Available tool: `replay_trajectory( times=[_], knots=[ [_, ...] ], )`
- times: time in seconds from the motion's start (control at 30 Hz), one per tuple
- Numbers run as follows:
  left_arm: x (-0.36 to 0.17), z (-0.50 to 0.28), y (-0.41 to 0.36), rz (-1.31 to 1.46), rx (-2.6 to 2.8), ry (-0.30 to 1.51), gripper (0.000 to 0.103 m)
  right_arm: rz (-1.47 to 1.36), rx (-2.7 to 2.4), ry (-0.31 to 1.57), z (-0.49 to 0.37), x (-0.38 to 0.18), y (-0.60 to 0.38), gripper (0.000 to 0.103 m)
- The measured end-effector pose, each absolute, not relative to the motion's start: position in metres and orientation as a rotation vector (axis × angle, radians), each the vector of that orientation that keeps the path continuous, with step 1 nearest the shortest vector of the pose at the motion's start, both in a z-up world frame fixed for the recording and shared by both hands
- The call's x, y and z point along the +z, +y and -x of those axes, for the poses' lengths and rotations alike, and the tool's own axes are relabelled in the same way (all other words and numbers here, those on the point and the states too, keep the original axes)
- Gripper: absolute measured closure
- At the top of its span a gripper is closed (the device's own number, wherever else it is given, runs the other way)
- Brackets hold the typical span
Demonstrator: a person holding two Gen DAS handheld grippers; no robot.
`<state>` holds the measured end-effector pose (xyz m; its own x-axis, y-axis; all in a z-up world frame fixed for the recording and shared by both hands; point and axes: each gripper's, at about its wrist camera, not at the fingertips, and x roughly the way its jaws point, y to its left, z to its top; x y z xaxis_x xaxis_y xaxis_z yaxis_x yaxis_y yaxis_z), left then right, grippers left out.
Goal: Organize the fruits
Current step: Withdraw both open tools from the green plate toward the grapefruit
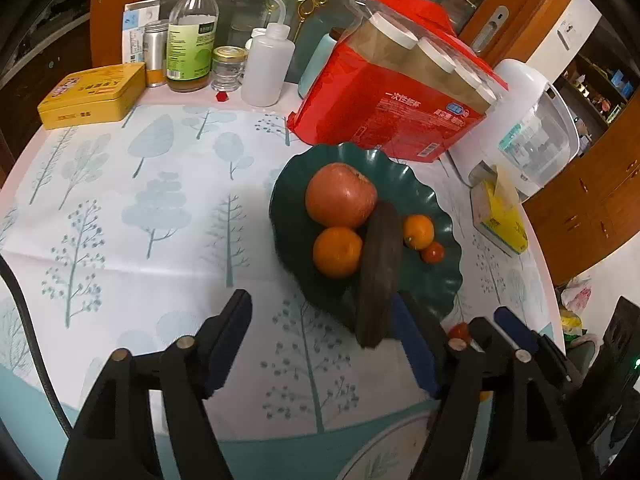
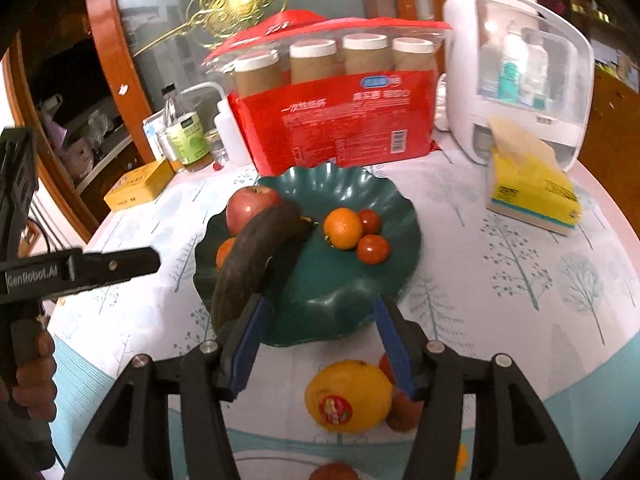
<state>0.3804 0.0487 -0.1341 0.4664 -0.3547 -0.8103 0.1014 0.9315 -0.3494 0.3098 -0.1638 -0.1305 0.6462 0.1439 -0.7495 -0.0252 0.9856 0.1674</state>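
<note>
A dark green scalloped plate holds a red apple, oranges, small tomatoes and a dark overripe banana that sticks out over the near rim. My left gripper is open and empty just in front of the plate. My right gripper is open above a yellow fruit with a sticker and reddish fruits near the table's front edge.
A red pack of paper cups stands behind the plate. A white container, a yellow tissue box, bottles and a yellow tin line the back. The other gripper shows at left.
</note>
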Motion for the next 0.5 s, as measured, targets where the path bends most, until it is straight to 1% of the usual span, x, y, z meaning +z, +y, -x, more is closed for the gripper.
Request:
replay_trajectory(
  times=[0.3,0.5],
  knots=[
    [-0.124,-0.341,0.054,0.252,-0.286,1.070,0.022,-0.156,0.052,0.859,-0.272,-0.114,-0.174,0.045],
    [-0.129,-0.320,0.051,0.240,-0.270,1.107,0.022,-0.143,0.050,0.855,-0.248,-0.108,-0.183,0.042]
  ],
)
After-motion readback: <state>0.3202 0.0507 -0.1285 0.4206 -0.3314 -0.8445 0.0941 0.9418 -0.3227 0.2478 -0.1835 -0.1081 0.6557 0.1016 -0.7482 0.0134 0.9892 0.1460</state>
